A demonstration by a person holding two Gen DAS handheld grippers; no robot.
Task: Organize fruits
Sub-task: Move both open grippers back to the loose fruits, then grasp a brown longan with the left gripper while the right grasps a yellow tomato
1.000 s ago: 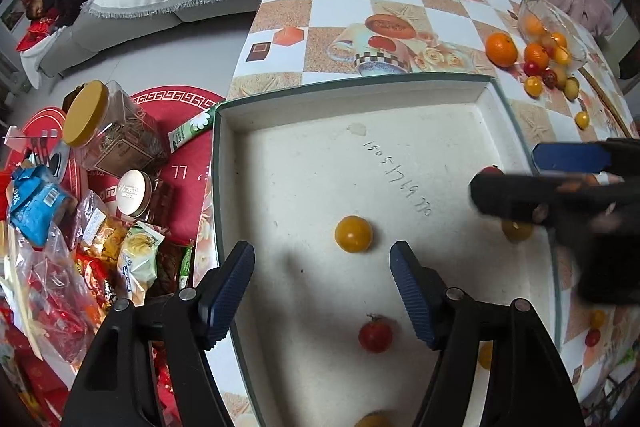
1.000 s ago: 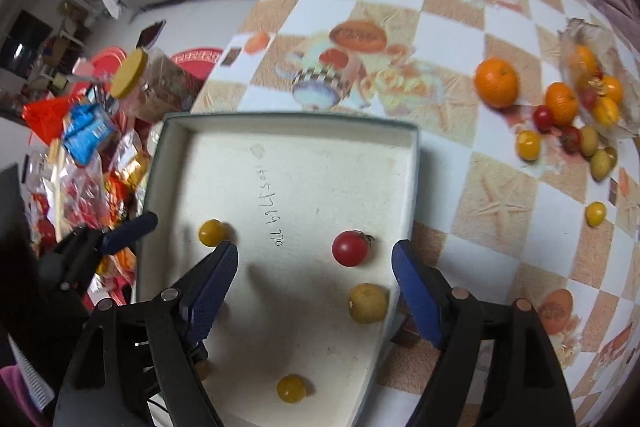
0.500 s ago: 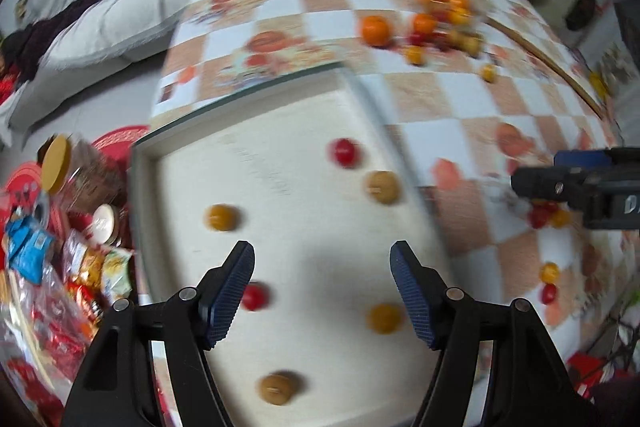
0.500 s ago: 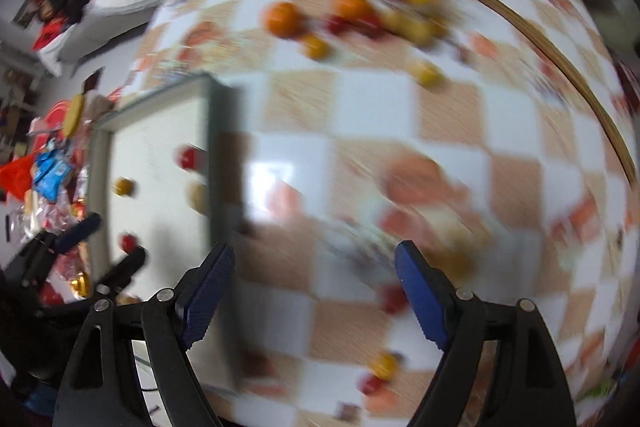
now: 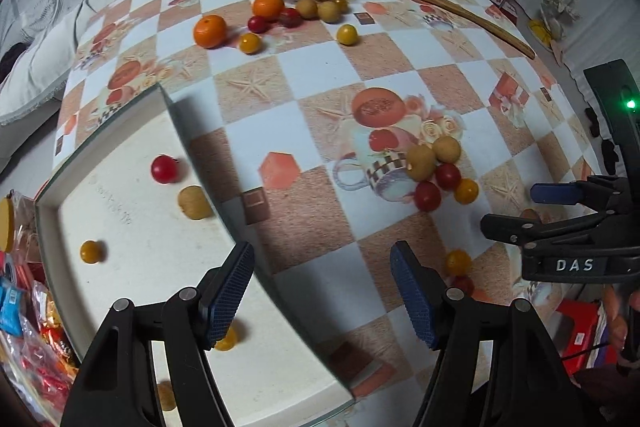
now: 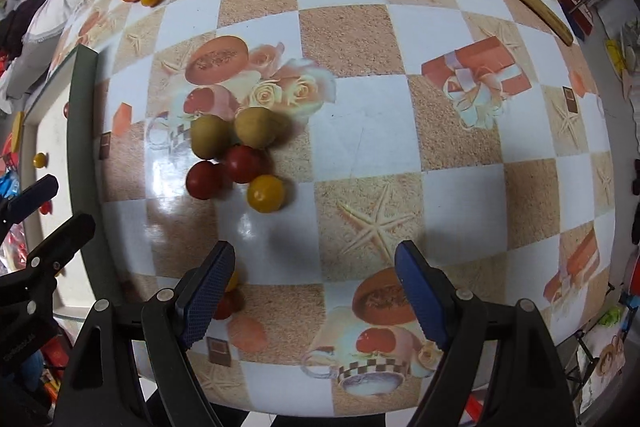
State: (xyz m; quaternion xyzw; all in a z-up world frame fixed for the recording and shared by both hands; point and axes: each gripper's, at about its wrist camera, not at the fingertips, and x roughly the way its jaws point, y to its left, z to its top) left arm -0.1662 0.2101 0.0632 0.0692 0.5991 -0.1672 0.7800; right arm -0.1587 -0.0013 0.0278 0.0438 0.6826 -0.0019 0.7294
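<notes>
Left gripper [image 5: 322, 291] fingers apart over tray [image 5: 132, 115] edge; right gripper [image 6: 314, 291] apart, empty.

Lighting's soft indoor stuff from overhead, kinda warm. The glossy tablecloth [image 6: 360, 115] throws white glare patches near the fruit cluster [image 6: 236, 155], which casts only short soft shadows. Heavy fisheye bending with dark vignetted corners in both views. Center's sharp, edges go slightly smeary.

A long wooden stick [image 5: 442, 5] lies across the checkered tablecloth [image 5: 316, 67]
</notes>
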